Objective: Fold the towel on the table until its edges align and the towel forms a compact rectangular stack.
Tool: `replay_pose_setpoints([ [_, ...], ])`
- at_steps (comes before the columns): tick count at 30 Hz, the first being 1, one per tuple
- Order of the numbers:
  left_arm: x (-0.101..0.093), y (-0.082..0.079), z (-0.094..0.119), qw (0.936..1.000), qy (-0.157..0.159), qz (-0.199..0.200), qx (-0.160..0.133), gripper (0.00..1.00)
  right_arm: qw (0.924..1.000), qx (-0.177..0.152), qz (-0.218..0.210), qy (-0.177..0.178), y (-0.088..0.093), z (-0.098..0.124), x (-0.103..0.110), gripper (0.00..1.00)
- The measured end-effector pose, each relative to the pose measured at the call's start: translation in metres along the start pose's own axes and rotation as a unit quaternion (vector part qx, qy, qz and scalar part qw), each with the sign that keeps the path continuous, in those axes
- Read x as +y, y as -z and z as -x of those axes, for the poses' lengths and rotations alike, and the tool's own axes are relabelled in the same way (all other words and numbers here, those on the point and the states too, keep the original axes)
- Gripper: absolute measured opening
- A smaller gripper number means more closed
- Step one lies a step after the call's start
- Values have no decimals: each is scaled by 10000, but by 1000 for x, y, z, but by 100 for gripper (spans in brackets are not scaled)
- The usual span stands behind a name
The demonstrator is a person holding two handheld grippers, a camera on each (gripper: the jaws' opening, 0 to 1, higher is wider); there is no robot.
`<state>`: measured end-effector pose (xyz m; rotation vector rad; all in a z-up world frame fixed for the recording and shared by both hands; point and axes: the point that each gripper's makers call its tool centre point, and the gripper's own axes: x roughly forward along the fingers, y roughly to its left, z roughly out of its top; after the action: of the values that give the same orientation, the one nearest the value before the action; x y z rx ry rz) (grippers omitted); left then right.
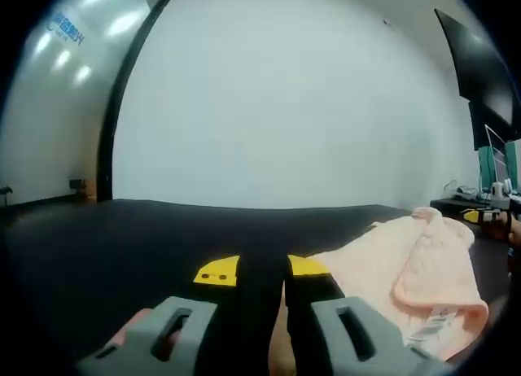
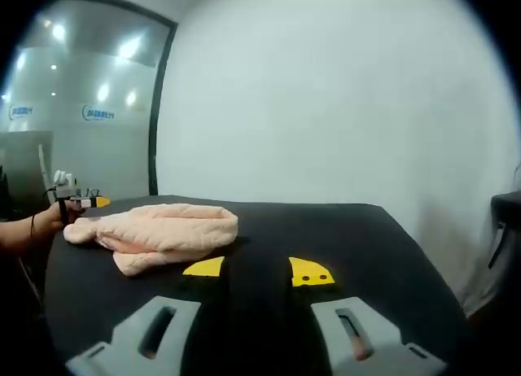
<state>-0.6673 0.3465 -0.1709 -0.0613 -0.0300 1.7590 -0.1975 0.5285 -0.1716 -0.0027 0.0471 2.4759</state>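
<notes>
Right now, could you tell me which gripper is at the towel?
The left gripper: pink towel shows beneath its fingers; the right gripper hovers over bare black table.

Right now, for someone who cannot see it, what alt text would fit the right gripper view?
A bunched pink towel lies on a black table before a plain white wall. The right hand-held gripper rises from the bottom, jaws apart over bare table and holding nothing. At the far left, a person's hand holds the other hand-held gripper by the towel's end.
</notes>
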Motion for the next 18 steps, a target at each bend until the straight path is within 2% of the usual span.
replay_pose_setpoints([
  [18, -7, 1, 3, 9999, 91, -44, 7, 21, 10000, 5, 25, 22, 0, 2, 2, 25],
])
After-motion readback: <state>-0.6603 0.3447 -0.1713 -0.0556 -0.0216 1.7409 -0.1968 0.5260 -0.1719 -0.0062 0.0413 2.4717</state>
